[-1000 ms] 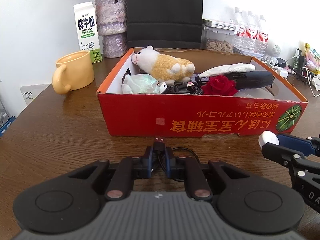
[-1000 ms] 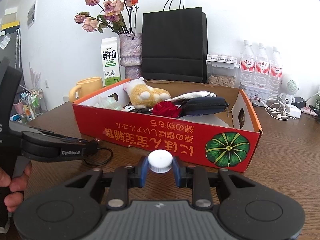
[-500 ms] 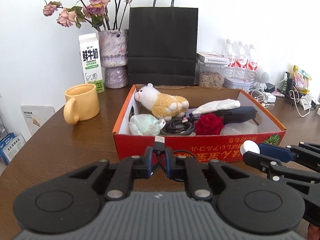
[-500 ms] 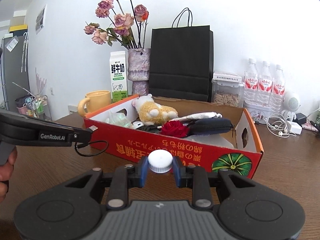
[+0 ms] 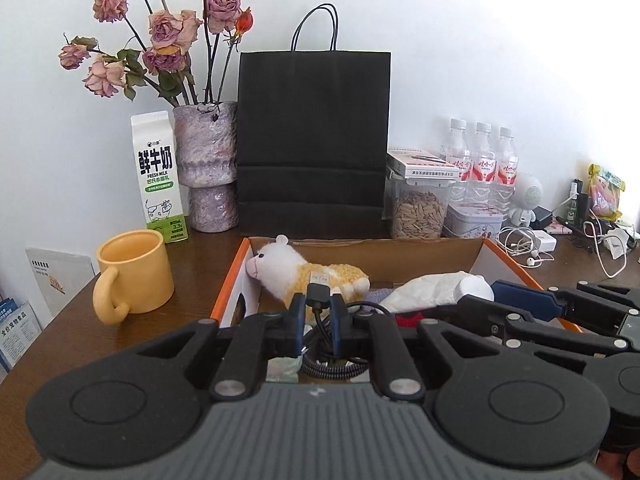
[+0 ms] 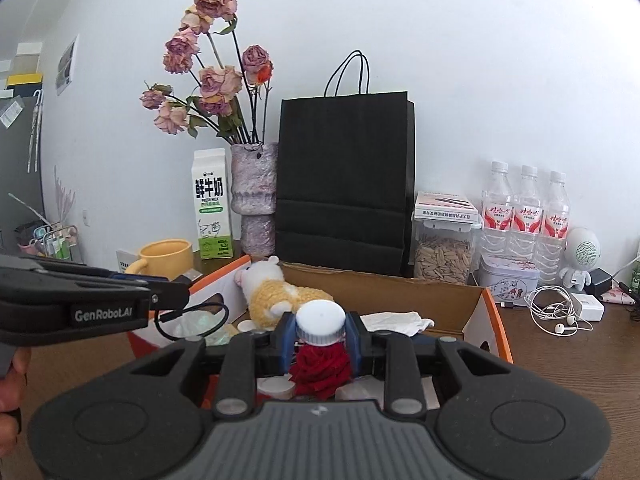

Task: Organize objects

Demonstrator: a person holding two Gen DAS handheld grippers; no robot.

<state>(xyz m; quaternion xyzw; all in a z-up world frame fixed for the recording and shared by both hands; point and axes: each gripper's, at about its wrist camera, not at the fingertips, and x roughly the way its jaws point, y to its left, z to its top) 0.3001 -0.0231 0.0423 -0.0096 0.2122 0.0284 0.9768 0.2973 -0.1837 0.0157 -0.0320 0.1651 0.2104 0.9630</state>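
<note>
I hold the left gripper (image 5: pixel 318 312) clamped on a black USB cable plug (image 5: pixel 318 291), above the near-left part of the red-and-orange cardboard box (image 5: pixel 232 280). The right gripper (image 6: pixel 320 338) is clamped on a white-capped small bottle (image 6: pixel 320 320), over the red fabric rose (image 6: pixel 320 368) inside the box. The white-and-yellow plush sheep (image 5: pixel 304 274) lies against the box's left wall. The yellow ceramic mug (image 5: pixel 134 274) stands on the brown wooden bench (image 5: pixel 68 328), left of the box. Only the right view shows the cable's loop (image 6: pixel 192 320) hanging below the left gripper.
</note>
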